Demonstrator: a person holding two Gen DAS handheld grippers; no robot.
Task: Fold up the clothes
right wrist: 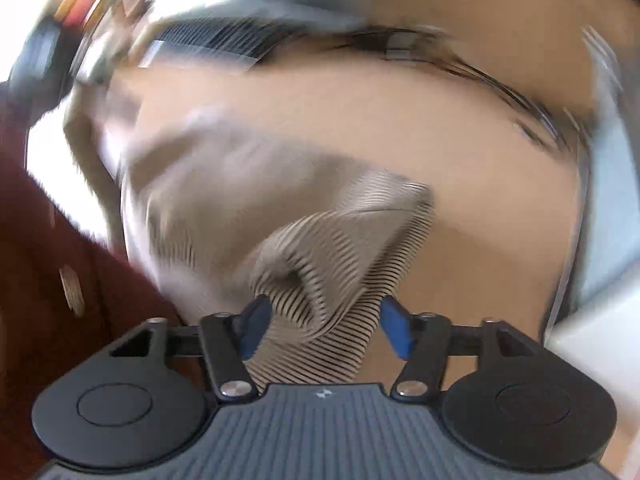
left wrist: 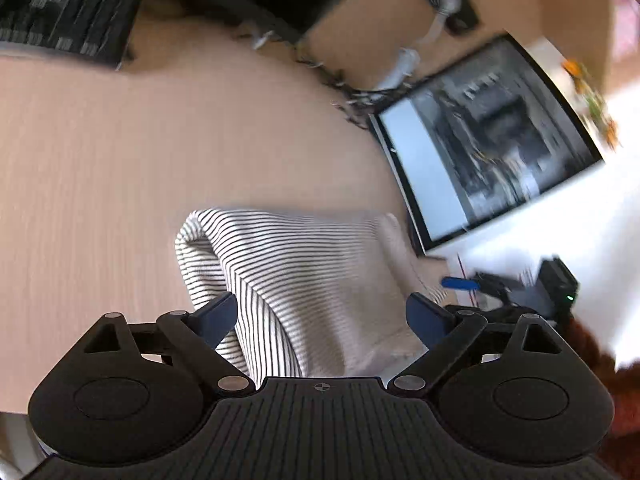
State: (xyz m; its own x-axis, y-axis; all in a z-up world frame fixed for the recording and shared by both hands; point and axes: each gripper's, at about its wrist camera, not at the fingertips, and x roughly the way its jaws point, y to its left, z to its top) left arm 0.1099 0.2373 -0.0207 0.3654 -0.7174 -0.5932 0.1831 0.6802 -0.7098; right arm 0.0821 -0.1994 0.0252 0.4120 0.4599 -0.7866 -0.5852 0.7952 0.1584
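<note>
On table (left wrist: 100,152), 1 striped garment (left wrist: 304,264), 2 open grippers (left wrist: 322,316).

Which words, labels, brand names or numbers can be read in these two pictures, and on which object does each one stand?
No text can be read in either view.
Monitor: its screen shows an image, but any writing there is too blurred to read.
Keyboard: the key legends are smeared and cannot be read.
Striped garment: no label or print shows.
Hand-held grippers: only a small round mark, no letters.
</note>
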